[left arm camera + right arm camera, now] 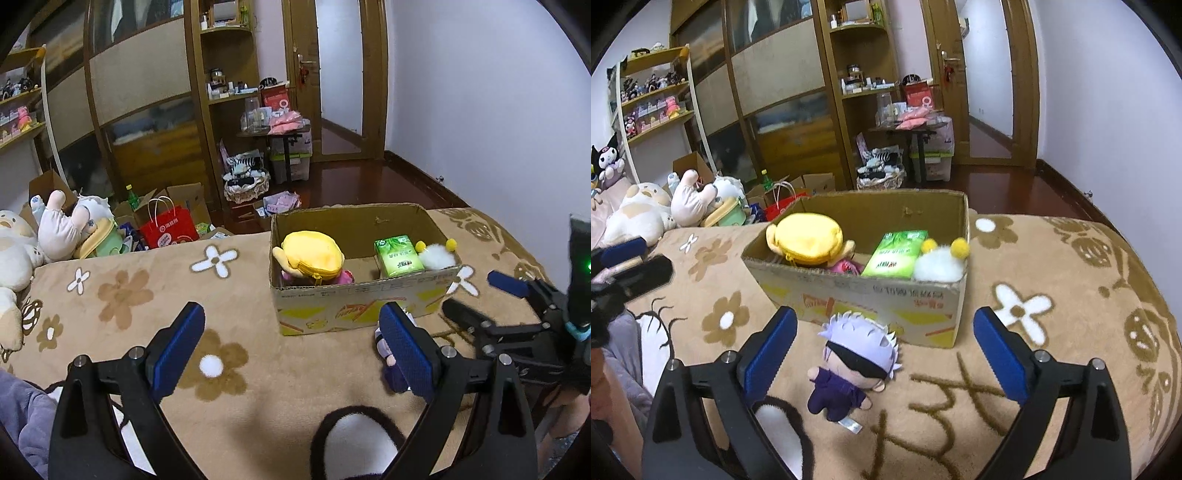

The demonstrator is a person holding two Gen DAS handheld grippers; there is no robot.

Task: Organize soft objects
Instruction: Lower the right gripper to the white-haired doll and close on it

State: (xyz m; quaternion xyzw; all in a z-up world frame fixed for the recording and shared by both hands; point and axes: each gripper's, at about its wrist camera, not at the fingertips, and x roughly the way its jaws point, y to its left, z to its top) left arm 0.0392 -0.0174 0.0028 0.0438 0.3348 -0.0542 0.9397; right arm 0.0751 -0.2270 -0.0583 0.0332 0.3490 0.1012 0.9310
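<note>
The right gripper (pixel 884 354) is hovering low over the flowered blanket (pixel 1052 369), its blue pads spread wide and holding nothing. Between them a small plush doll (pixel 855 363) with pale lilac hair and a black blindfold is lying on the blanket, just in front of the cardboard box (pixel 886 299); whether it is touching the box wall is hard to tell.

The left gripper (pixel 291 347) is also gaping and empty, pointing at the box's left corner from over the blanket. Inside the box a yellow plush (pixel 805 240) is sitting at the left, a green tissue pack (pixel 895 253) in the middle, and a white fluffy toy (pixel 940 266) with yellow pompoms at the right.
</note>
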